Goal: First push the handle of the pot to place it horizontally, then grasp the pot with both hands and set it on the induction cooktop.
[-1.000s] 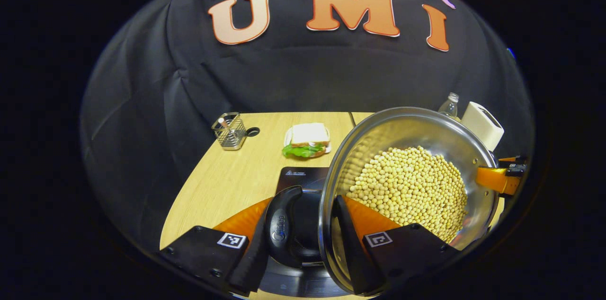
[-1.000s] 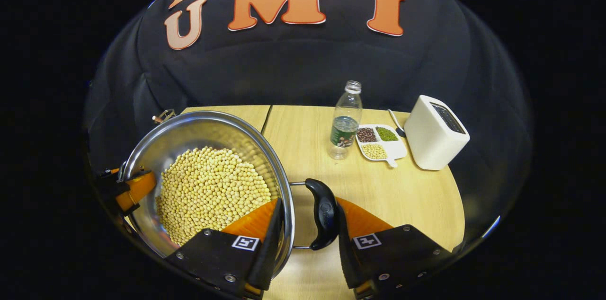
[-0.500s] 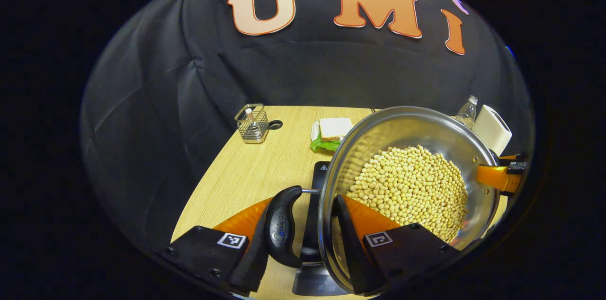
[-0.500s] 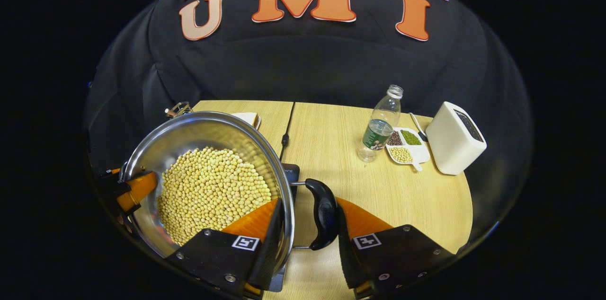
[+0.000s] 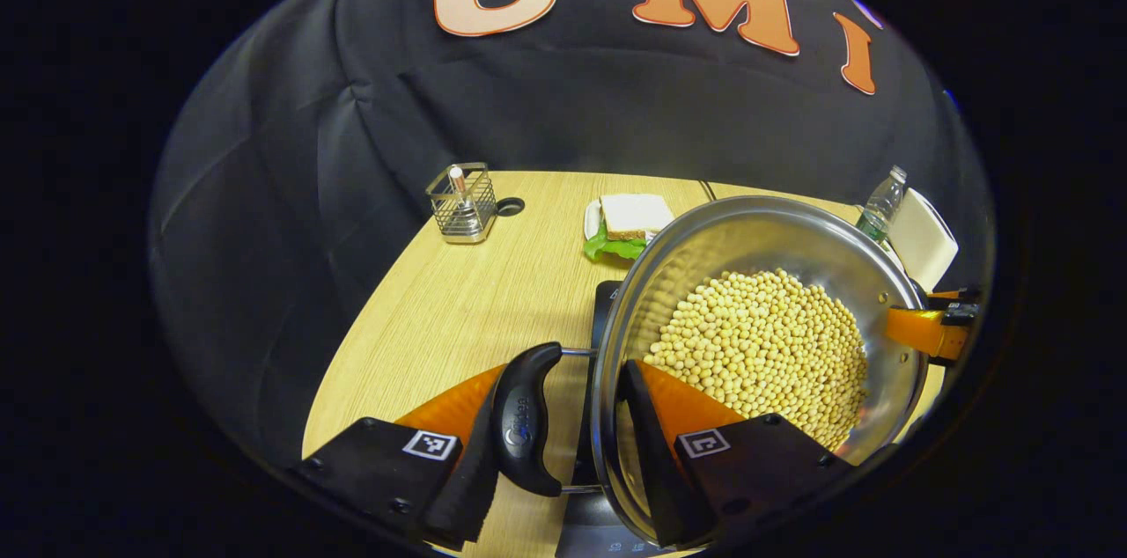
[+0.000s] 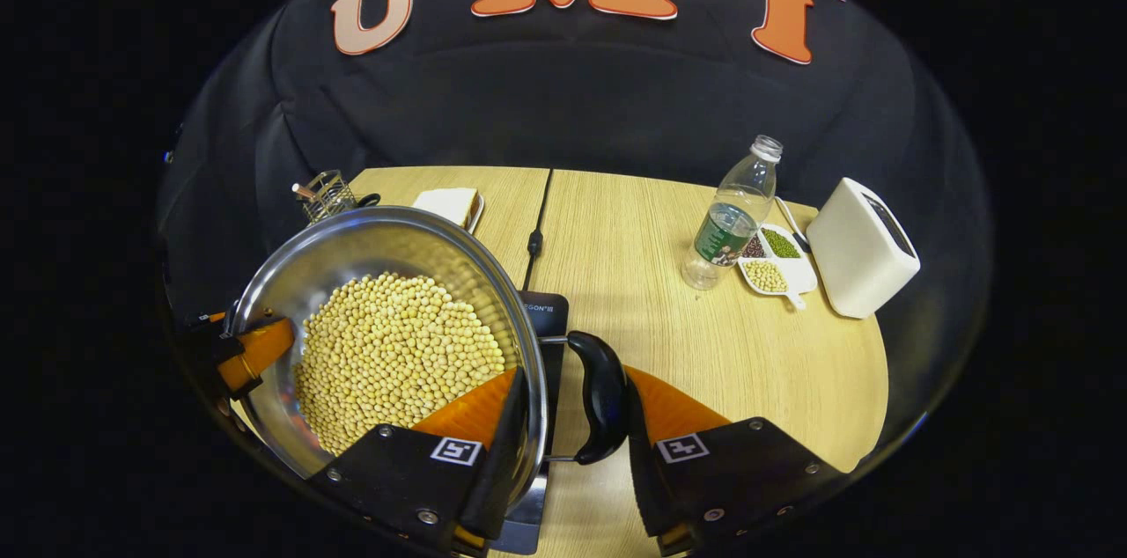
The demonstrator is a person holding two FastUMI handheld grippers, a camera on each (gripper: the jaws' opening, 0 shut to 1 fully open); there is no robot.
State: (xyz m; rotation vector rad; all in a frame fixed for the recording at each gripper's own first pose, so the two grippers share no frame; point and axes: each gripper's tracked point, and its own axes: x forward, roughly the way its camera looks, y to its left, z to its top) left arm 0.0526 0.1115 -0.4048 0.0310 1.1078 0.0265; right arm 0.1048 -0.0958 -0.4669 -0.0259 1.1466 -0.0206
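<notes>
Both the left gripper [image 5: 563, 426] and right gripper [image 6: 563, 417] are gripping the pot [image 6: 387, 338] by its handles, jaws clamped, carrying it above the cooktop [image 6: 544, 316] at six o'clock, setting down remaining.

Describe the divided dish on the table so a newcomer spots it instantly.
Start at the white box-shaped appliance on the wooden table. Between it and the clear plastic bottle lies a small white divided dish. Its compartments hold dark, green and pale-yellow beans.
</notes>
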